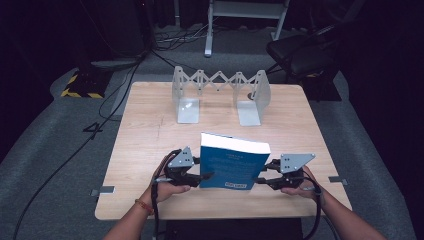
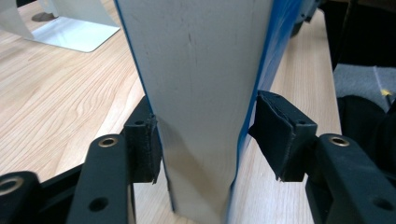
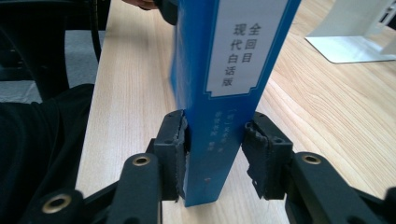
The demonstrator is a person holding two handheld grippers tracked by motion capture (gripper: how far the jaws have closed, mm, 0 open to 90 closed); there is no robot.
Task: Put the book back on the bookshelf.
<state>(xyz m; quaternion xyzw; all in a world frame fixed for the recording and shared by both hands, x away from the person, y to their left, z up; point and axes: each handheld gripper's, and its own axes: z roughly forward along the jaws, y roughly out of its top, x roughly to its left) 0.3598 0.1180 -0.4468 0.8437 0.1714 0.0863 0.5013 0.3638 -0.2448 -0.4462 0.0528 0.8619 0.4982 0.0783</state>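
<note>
One wooden table (image 1: pixel 150 130) carries everything here. At its far side stands a grey expanding book rack (image 1: pixel 220 95), with nothing between its two end plates. Nearer to the person, a thick blue book (image 1: pixel 231 162) stands upright on the table, between the two tools, its white page edge toward the left tool (image 1: pixel 206 176) and its spine toward the right tool (image 1: pixel 260 180).

In the left gripper view, the book's page edge (image 2: pixel 201 93) sits between the jaws; one pad touches the cover, while the other pad (image 2: pixel 275 135) stands a little off the blue cover, so this tool is partly open and does not clamp the book. In the right gripper view, the spine (image 3: pixel 224 116) is between the jaws; one pad (image 3: pixel 175 149) presses on it, the other is just beside it with a thin gap.
</note>
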